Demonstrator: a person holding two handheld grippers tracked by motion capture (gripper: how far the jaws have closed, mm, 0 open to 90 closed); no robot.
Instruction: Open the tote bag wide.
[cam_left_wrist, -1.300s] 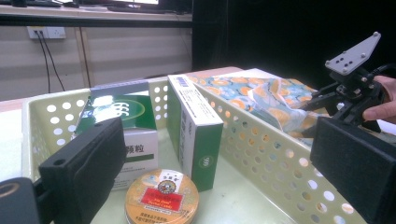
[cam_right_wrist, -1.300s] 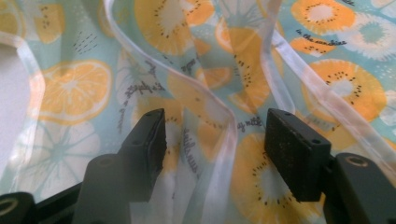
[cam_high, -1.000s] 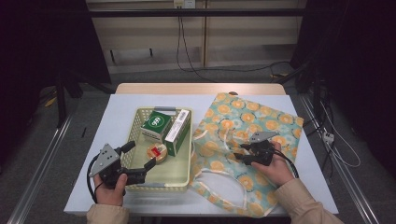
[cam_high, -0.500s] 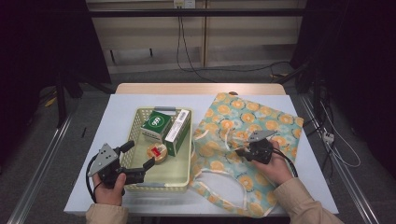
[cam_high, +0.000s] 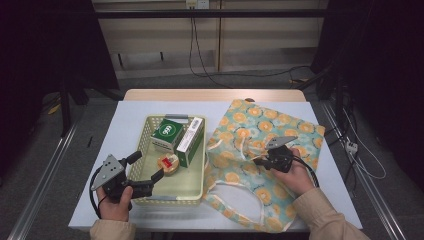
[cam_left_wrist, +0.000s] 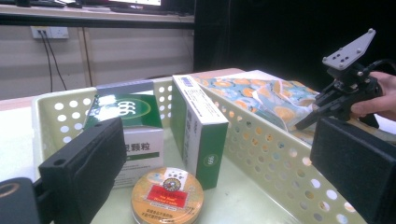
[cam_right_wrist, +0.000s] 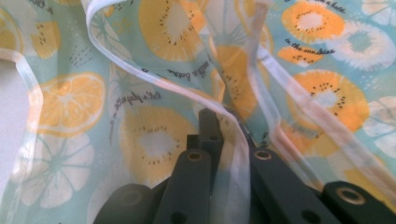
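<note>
Teal orange-slice-print bag (cam_high: 260, 150), pale-yellow basket (cam_high: 170, 194)

High view: table (cam_high: 130, 115) evenly lit from above, room around it very dark, soft short shadows, slight overall softness. Left gripper view: bright basket (cam_left_wrist: 261, 154) interior, the near jaws out of focus, background black at right, mild haze. Right gripper view: bag (cam_right_wrist: 154, 70) fabric bright and a bit washed out, near jaws blurred, white trim glaring slightly, edges soft.
</note>
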